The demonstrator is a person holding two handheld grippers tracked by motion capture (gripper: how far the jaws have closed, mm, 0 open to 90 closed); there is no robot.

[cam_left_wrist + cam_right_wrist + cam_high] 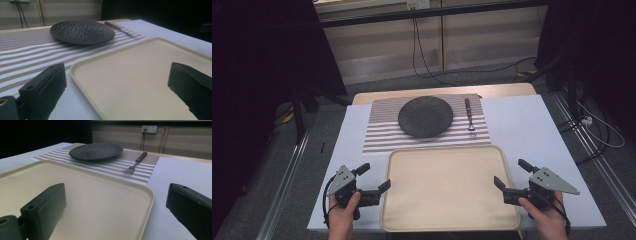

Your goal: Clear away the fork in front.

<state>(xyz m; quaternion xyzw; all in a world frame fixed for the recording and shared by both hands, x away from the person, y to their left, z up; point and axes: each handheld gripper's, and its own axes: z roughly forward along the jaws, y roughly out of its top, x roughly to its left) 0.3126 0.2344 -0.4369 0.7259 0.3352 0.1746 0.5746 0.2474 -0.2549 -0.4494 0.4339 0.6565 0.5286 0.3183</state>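
The cream tray [451,187] lies empty at the counter's [522,125] near edge, between the left gripper [375,177] at its left rim and the right gripper [510,173] at its right rim, each with fingers spread and gripping nothing. Toward the far edge, a black plate [425,116] and a fork [469,118] rest on a striped placemat [382,132]

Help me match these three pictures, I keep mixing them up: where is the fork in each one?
High view: the fork lies on the striped mat, right of the dark plate, prongs toward the tray.
Left gripper view: upper middle, its handle shows just right of the plate.
Right gripper view: centre right, on the mat, right of the plate.
Shared landmark: the dark plate.
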